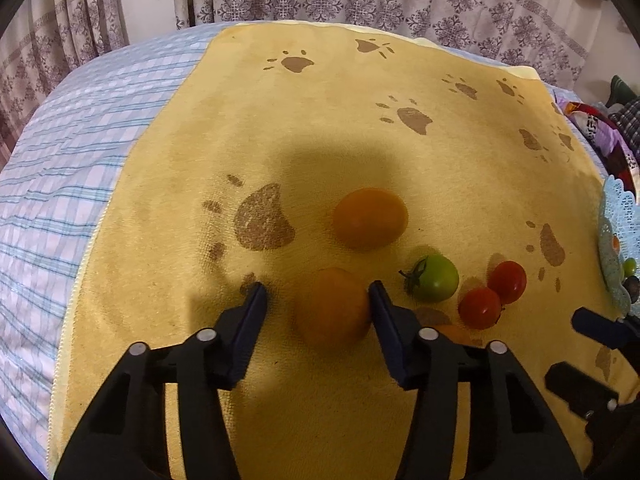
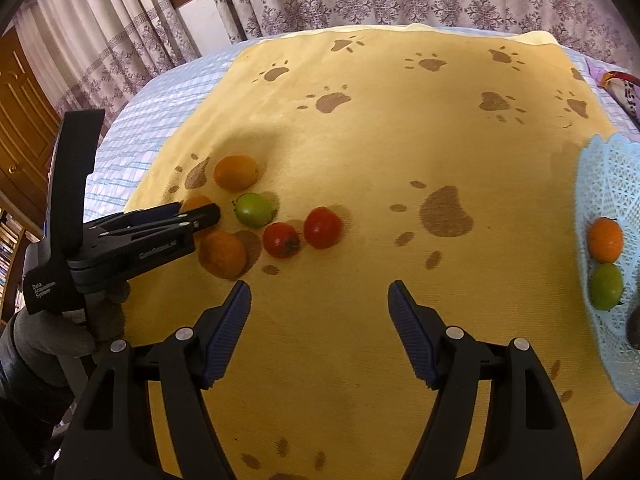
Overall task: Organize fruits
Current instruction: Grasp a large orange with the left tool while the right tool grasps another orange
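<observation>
Although the white print on the black left gripper reads "Data Acquisition System", a second line along its arm is too blurred to read. A yellow terry towel with brown paw prints covers the surface, and a pale blue lattice plastic basket sits at its right edge. The left gripper's jaws are partly spread around a round orange fruit on the near left of the towel; the right finger touches it, the left stands clear. The right gripper is spread wide over bare towel, holding nothing. A green tomato lies just right of the fruit.
</observation>
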`<action>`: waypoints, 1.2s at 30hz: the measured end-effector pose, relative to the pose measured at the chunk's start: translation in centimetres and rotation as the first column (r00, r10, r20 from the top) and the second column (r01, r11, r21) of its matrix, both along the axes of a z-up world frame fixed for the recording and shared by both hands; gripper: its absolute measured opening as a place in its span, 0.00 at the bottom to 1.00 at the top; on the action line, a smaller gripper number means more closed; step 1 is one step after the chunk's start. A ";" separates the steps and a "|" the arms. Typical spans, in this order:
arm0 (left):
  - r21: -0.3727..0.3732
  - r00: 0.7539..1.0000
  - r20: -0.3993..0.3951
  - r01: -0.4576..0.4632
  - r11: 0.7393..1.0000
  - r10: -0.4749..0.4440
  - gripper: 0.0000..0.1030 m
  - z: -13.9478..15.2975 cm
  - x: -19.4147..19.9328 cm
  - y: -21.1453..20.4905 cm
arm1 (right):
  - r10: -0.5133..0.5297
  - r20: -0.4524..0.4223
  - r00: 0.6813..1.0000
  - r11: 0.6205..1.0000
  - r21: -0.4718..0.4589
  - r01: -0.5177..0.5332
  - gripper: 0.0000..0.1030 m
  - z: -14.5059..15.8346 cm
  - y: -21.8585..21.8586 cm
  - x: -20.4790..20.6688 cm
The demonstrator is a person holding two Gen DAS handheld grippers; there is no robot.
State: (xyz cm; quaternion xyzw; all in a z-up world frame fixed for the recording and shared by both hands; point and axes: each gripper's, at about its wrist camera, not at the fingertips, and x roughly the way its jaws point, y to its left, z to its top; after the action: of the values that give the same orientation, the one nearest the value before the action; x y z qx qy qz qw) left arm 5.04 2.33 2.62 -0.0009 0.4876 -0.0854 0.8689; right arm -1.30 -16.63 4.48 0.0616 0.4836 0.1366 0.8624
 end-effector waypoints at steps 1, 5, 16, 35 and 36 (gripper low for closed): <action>-0.009 1.000 0.000 0.006 1.000 -0.006 0.45 0.0 0.0 0.0 | 0.004 -0.003 1.000 1.000 0.001 -0.004 0.71 -0.1 0.3 0.1; -0.039 1.000 0.001 0.025 0.999 -0.025 0.38 0.2 -0.1 0.2 | 0.024 -0.013 1.000 1.000 0.006 -0.024 0.71 -0.4 1.3 0.2; -0.071 0.999 0.027 0.040 0.997 -0.038 0.36 2.5 -0.2 0.7 | 0.082 -0.032 0.996 0.996 0.040 -0.081 0.71 -0.8 3.9 0.9; -0.073 0.995 0.094 -0.024 0.997 0.030 0.36 5.5 0.1 2.5 | 0.107 -0.091 0.990 0.993 0.052 -0.102 0.43 -3.1 7.9 4.1; -0.073 0.995 0.095 -0.024 0.997 0.031 0.36 5.5 0.0 2.5 | 0.104 -0.089 0.991 0.994 0.048 -0.100 0.41 -3.2 7.8 4.1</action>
State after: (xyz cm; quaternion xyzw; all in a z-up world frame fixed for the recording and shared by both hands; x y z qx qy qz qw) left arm 5.09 4.83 8.14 -0.0346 0.4420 -0.0908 0.8917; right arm 2.83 -8.78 1.31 0.0620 0.5221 0.1879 0.8296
